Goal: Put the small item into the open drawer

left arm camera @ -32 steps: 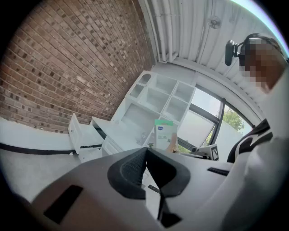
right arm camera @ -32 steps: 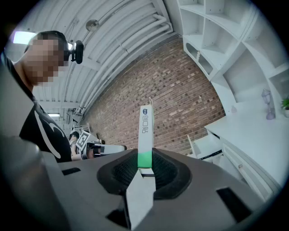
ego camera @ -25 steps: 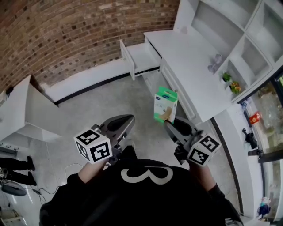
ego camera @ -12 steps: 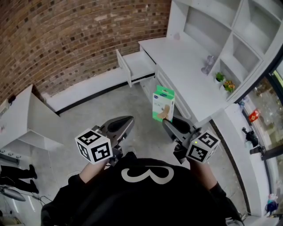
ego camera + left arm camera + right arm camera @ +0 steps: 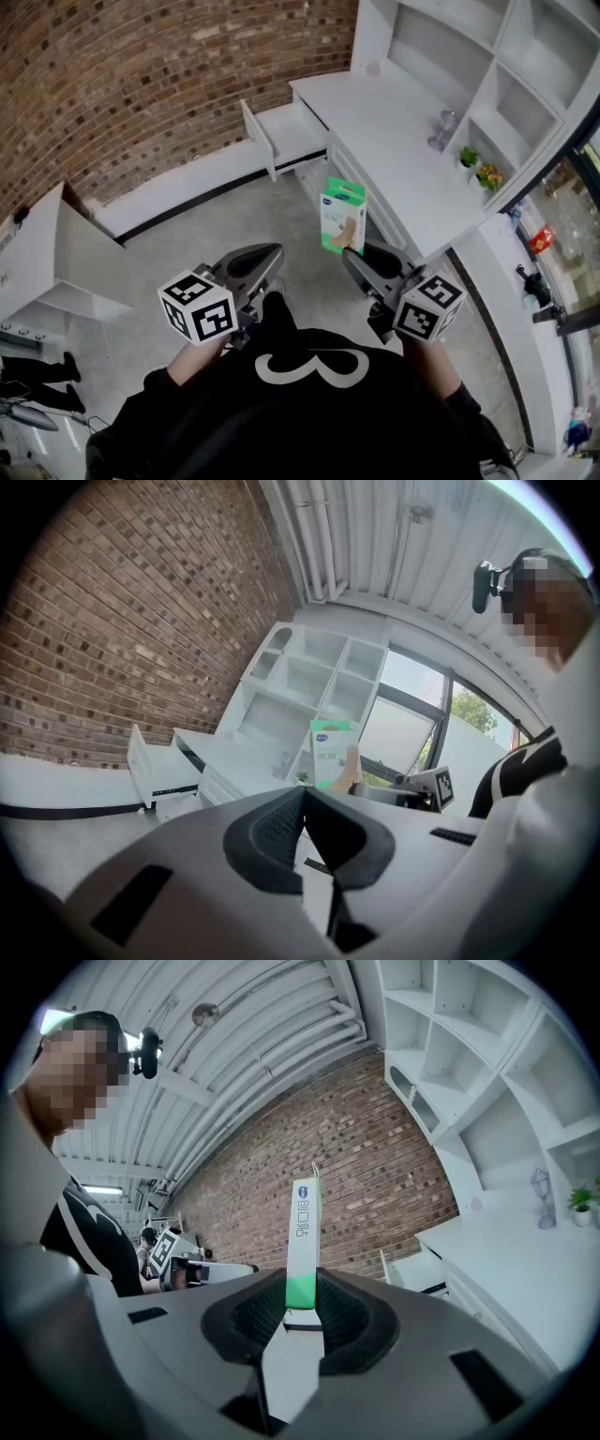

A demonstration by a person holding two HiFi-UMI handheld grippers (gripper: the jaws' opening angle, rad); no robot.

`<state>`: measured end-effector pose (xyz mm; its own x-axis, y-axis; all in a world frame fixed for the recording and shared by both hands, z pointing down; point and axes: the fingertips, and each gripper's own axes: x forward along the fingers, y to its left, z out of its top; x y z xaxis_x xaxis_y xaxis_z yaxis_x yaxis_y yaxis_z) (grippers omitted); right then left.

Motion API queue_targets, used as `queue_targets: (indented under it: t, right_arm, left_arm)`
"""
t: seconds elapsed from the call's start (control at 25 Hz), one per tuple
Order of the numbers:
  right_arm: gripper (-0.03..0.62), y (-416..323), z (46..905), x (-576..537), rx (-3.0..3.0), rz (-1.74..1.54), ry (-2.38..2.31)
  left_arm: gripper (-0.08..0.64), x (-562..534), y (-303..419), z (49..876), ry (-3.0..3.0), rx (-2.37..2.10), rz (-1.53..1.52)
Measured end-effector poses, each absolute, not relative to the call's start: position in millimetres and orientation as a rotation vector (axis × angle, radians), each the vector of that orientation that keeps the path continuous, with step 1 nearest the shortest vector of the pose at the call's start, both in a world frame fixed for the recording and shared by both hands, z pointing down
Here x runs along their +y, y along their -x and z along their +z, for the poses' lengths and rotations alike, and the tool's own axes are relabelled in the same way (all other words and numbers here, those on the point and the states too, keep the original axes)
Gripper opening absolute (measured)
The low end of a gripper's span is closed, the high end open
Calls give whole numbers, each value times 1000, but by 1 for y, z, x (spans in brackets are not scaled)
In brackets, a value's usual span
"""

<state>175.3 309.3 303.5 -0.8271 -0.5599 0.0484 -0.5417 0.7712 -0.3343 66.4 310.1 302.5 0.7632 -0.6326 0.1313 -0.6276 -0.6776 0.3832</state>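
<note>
The right gripper (image 5: 354,255) has its fingers clamped on a green-and-white box (image 5: 341,216), upright above the floor (image 5: 187,234), beside the counter (image 5: 403,141), well short of the open drawer (image 5: 286,131). The left gripper (image 5: 269,258) fingers are together, empty.

We look along the left gripper (image 5: 303,792), whose dark pads (image 5: 270,834) meet at the tips with nothing between them. Beyond them the open drawer (image 5: 155,772) juts from a white desk unit (image 5: 230,761). Left of the drawer and above it runs a brick wall (image 5: 122,621). Up and to the right of the drawer rise white shelves (image 5: 305,679) — open compartments, stacked. Farther right of the drawer a green-and-white box (image 5: 330,752) stands upright, its lower end at the tips of the right gripper (image 5: 367,786), whose marker cube (image 5: 438,785) shows just behind. Farthest right of the drawer we see a person's dark clothing (image 5: 527,769).
</note>
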Motion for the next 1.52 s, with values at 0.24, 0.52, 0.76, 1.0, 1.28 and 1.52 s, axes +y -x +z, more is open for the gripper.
queue_targets:
  t: [0.24, 0.52, 0.76, 1.0, 1.28, 1.52]
  right_arm:
    - [95, -177, 314, 280, 2877, -570, 922]
    - [95, -163, 321, 223, 2870, -611, 949]
    - [95, -146, 337, 152, 2855, -687, 979]
    - [95, -121, 363, 68, 2839, -835, 1018]
    - [95, -97, 389, -29, 2822, -975, 1076]
    - [95, -66, 405, -103, 2852, -1025, 1107]
  left_arm:
    - [2, 278, -64, 311, -2548, -939, -18]
    - [2, 220, -47, 318, -2528, -926, -23]
    - [2, 148, -30, 333, -2491, -904, -6]
    - [2, 63, -7, 358, -2407, -873, 29]
    - [2, -35, 18, 379, -2348, -842, 65]
    - [2, -105, 51, 400, -2303, -837, 95]
